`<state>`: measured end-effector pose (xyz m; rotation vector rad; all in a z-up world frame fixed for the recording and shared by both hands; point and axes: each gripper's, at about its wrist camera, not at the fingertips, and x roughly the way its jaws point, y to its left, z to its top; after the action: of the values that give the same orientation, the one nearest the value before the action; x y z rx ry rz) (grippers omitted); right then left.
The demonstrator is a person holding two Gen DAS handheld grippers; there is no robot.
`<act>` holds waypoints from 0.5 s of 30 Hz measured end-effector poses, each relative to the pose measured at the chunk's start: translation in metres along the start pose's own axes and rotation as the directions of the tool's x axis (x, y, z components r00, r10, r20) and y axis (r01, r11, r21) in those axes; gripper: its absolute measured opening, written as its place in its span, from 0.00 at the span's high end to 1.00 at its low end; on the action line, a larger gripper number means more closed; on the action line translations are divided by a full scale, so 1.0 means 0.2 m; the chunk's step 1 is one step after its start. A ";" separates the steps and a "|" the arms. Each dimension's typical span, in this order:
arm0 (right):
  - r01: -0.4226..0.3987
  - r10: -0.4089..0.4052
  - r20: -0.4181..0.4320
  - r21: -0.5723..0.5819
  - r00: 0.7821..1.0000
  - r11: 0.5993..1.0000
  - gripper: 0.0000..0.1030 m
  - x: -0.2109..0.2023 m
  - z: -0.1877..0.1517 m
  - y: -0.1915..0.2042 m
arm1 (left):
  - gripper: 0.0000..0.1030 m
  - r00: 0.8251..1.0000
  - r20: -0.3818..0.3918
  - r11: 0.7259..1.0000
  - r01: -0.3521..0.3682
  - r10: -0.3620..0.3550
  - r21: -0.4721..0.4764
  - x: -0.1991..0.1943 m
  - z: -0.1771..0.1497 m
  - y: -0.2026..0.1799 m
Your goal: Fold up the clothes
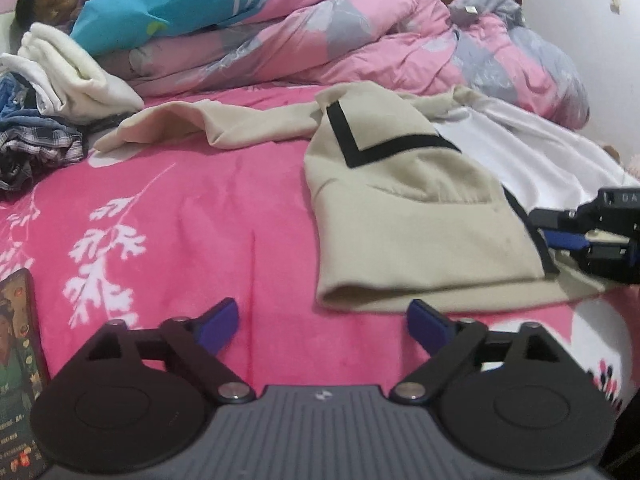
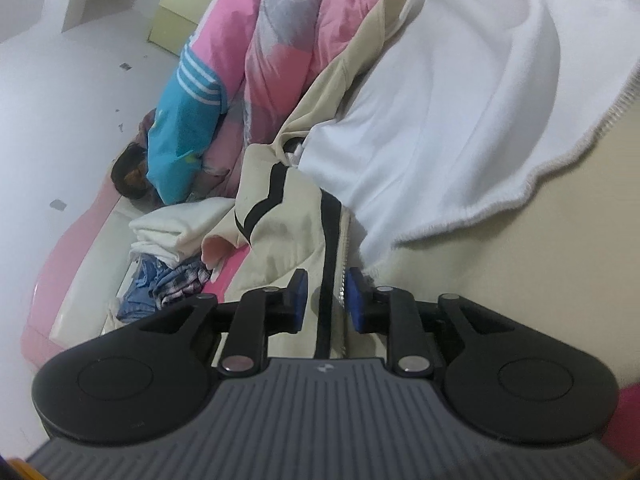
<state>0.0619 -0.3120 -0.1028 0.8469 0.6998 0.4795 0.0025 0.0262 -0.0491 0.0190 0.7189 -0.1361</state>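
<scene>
Your left gripper (image 1: 322,326) hangs over bare pink bedsheet (image 1: 192,216), fingers spread wide, nothing between them. Just beyond its right finger lies the folded hem of the beige jacket (image 1: 404,216), the task's garment, with black trim.

Your right gripper (image 2: 326,298) sits at the jacket's right edge. Only its own view shows the detail: the pads stand slightly apart, with the black-trimmed zipper edge running between them, and neither pad is visibly pressing on it. The left view catches that gripper only from the side.

The right view alone shows the jacket's white lining (image 2: 460,100) turned up. The left view alone shows the phone (image 1: 18,360) at the near left and one sleeve stretched leftward from the jacket.

Left of the jacket the sheet is open. Farther left of the sleeve sits a pile of clothes (image 1: 44,120). Behind the jacket, the pink duvet (image 1: 360,48) bounds the far side.
</scene>
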 end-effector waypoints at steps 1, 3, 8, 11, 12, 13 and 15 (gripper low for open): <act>0.002 -0.002 0.002 -0.012 1.000 1.000 0.81 0.00 -0.01 0.00 | 0.05 1.000 -0.003 1.000 -0.011 0.011 -0.001 0.00 -0.01 -0.01; 0.007 -0.007 0.005 -0.038 1.000 0.999 0.81 0.00 -0.02 0.01 | 0.00 1.000 -0.009 1.000 -0.027 0.027 0.003 0.01 -0.02 -0.03; 0.022 -0.021 0.012 -0.092 1.000 0.996 0.81 0.01 -0.04 0.02 | 0.00 0.995 -0.028 0.995 -0.093 0.094 0.025 0.05 -0.02 -0.10; 0.015 -0.014 0.017 -0.087 1.000 0.996 0.81 0.01 -0.04 0.02 | 0.00 0.993 -0.053 0.994 -0.109 0.109 0.007 0.06 0.00 -0.10; 0.015 -0.013 0.017 -0.086 1.000 0.996 0.81 0.01 -0.04 0.02 | 0.00 0.992 -0.060 0.994 -0.113 0.113 0.000 0.07 0.00 -0.10; 0.017 -0.015 0.016 -0.087 1.000 0.996 0.81 0.01 -0.04 0.01 | 0.00 0.991 -0.065 0.993 -0.121 0.121 -0.003 0.07 0.01 -0.11; 0.020 -0.019 0.013 -0.090 1.000 0.996 0.81 0.02 -0.03 0.01 | 0.00 0.987 -0.078 0.990 -0.141 0.140 -0.006 0.07 0.01 -0.12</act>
<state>0.0591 -0.3054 -0.1056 0.7566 0.6701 0.4846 0.0117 -0.0001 -0.0557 0.0644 0.7933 0.0037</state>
